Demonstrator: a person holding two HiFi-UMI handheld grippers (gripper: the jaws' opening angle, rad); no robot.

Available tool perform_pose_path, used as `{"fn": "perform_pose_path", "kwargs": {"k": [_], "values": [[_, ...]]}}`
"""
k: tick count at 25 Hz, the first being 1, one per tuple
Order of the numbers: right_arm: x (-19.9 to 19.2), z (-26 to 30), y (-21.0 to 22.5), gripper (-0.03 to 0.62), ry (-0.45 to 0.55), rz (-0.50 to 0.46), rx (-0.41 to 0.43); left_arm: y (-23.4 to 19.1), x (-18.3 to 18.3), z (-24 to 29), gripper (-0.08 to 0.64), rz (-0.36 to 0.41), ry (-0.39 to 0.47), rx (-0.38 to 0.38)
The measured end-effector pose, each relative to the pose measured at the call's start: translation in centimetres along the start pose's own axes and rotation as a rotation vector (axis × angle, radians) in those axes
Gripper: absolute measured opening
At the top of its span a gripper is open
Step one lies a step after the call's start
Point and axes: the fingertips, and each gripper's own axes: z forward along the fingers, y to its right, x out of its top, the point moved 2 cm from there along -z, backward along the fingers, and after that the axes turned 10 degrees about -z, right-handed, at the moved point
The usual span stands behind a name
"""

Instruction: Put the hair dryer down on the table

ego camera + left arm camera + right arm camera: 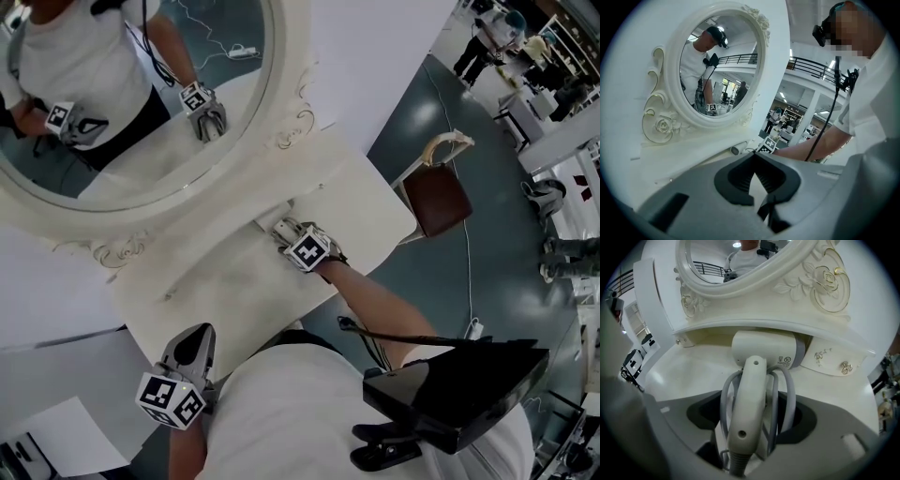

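Observation:
The white hair dryer lies on the white dressing table, its barrel against the low drawer ledge under the mirror. Its grey cord is looped round the handle. My right gripper points steeply down over it; the jaws stand wide to either side of the handle and cord without pressing, so it is open. In the head view the right gripper is at the table's back and only the dryer's end shows. My left gripper hovers by the table's near left edge, shut and empty, its tips meeting.
An oval mirror in a carved white frame stands behind the table. The ledge has small drawer knobs. A brown-seated chair stands to the right on the grey floor, with a white cable running past it.

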Motion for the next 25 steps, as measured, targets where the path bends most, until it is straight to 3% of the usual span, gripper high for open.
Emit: {"fn": "perform_pose_path", "kwargs": {"k": [8,19,25], "values": [[-0.9,-0.9,0.3,0.381,-0.016,0.056,-0.072,-1.3,-1.5,-3.6,0.002,-0.007,0.014,0.003],[-1.4,-6.3,-0.8,0.4,0.008,0.133,-0.179,-1.2,-3.4,-8.4,0.002,0.013,0.029,-0.036],[-2.2,-9.8,-3.5,0.389,0.052,0.177,-0.233,-1.4,-5.0,-11.4,0.002,0.024,0.033,-0.062]]}}
